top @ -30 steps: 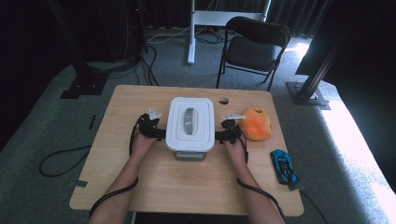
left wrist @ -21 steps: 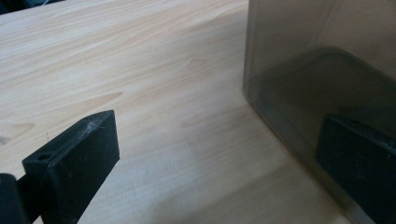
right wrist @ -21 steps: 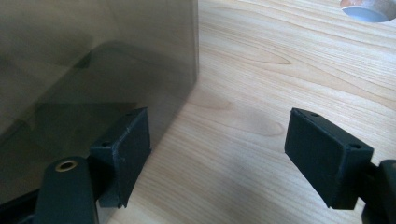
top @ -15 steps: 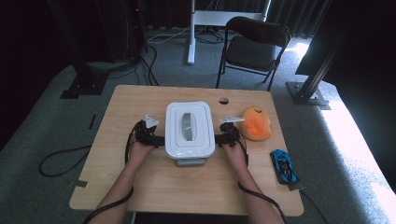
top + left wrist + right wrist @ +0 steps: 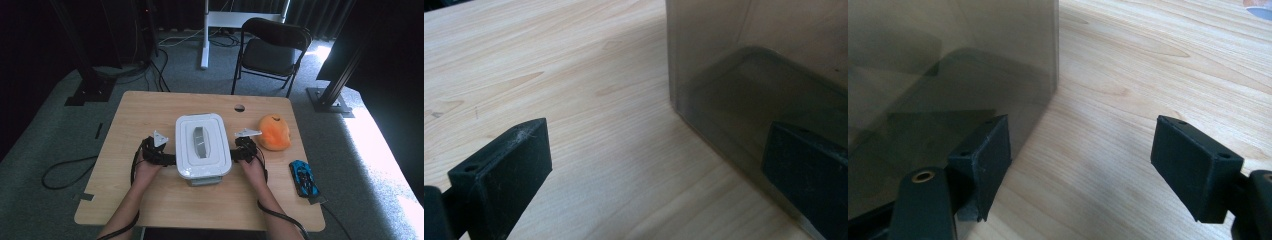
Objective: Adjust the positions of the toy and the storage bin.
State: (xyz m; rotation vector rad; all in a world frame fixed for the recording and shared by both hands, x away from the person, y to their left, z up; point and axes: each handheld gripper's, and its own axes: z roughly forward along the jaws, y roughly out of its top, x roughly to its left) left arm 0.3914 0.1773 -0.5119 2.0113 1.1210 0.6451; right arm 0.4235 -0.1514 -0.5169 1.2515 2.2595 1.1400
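Dim room, grey carpet, a folding chair [image 5: 272, 50] behind a light wooden table [image 5: 150, 115]. On the table: a lidded container [image 5: 202, 145] with a white lid and smoky translucent walls, standing upright near the middle, slightly toward my side. An orange plush toy [image 5: 274, 132] lies to its right, apart from it; a blue toy car [image 5: 303, 177] sits near the right edge.

My left hand-held gripper [image 5: 167, 159] is placed against the container's left side, my right hand-held gripper [image 5: 234, 154] against its right side. In the left gripper view the jaws stand wide apart, one over bare wood, the other at the container wall; nothing is clamped. In the right gripper view the jaws are likewise spread, one jaw close beside the wall, the other over open table; no grip there either.

Assessment: the work in hand appears to be shifting the container by bracketing it between both tools. Positioning is done. Lid remains on. Container rests flat on the table. Final placement remains outstanding, as far as I can judge.
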